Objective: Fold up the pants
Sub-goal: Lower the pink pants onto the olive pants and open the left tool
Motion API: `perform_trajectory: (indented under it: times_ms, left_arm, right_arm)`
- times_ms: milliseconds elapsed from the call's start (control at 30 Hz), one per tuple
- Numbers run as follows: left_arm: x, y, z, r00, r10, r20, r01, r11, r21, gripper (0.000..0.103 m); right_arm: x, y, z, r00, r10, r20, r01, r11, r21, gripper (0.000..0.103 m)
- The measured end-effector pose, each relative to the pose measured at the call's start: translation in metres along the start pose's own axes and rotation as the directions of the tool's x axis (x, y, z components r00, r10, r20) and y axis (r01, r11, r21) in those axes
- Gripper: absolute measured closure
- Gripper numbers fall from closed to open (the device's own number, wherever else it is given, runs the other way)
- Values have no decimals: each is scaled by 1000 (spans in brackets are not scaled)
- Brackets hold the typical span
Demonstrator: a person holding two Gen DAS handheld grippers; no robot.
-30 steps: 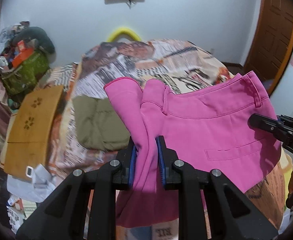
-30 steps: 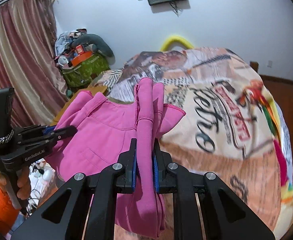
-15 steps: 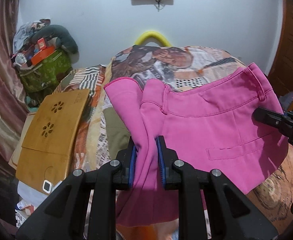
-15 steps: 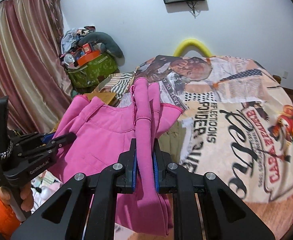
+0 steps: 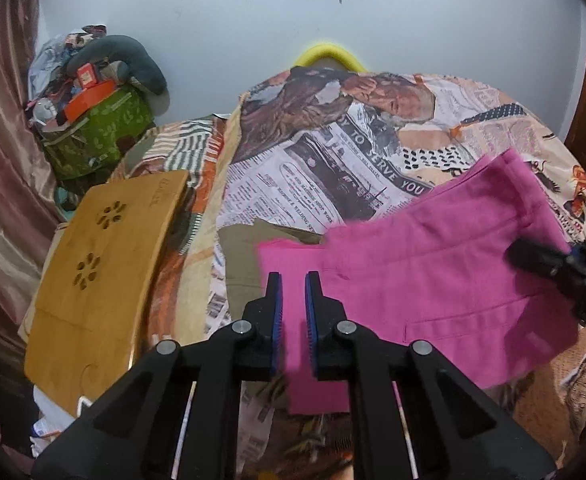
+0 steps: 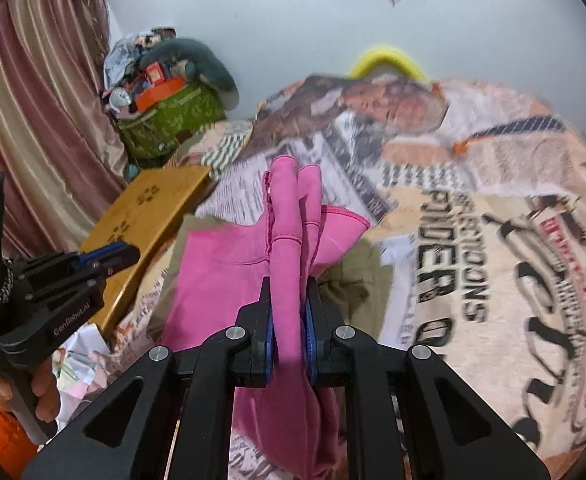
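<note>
a bunched fold of the pink pants (image 6: 289,248) is clamped by the right gripper (image 6: 289,312); the left gripper (image 5: 291,304) is parted, pants lying loose beyond it on the bed (image 5: 333,168).

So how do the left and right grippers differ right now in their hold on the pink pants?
Jaws: the left gripper stands apart with a clear gap. The right gripper is clamped tight.
Cloth: the left gripper pinches nothing, and the pink pants lie flat beyond it. The right gripper holds a bunched fold that sticks up between its jaws.
Shared: both are black with blue pads, over the bedspread.
</note>
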State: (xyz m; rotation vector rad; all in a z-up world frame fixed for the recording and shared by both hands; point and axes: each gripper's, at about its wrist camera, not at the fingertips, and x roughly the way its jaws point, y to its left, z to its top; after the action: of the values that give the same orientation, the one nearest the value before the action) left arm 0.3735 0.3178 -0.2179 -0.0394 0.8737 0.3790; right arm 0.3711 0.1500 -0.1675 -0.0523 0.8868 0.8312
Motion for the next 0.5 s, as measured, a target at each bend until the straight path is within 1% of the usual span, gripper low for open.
perform_trajectory:
  times_ms: [33,67,133,167,200,267,367,433,500]
  left_arm:
    - [8,-2,0,1000,4,-9,-3,1000,12,92]
    - [18,-5,-2,1000,18,-24,-18,1000,26,92]
    - [35,-6,-9,997,27,-67,-25,999,27,92]
    - [44,-4,-13,995,8,-96,-7,1000,11,92]
    - [52,1,-17,992,-26,-123,24,1000,-15,92]
    - [61,6,-23,988,-62,-144,55,997,-51,92]
    - [70,8,-30,982,-82,-172,70,994,-79,92]
    - [73,6,-34,979,-77,-187,63,995,-77,91]
    - [74,3,-37,978,-61,-198,50,997,-61,89]
  right_arm:
    - [9,0,-2,1000,-22,-13,22,1000,-9,92]
    - [18,-1,-7,998,-64,-23,63,998,-31,92]
    - [27,-9,-10,995,-91,-39,90,996,-24,92]
    - [28,-18,-13,994,-95,-44,95,995,0,92]
    - [28,-27,-14,994,-98,-50,99,995,24,92]
    - [30,-41,-18,993,-91,-80,95,994,56,90]
    - [30,-50,-24,989,-107,-106,114,992,57,81]
    - [28,-48,-27,986,-130,-107,135,990,41,76]
    - [24,-45,-31,981,-152,-117,156,987,28,66]
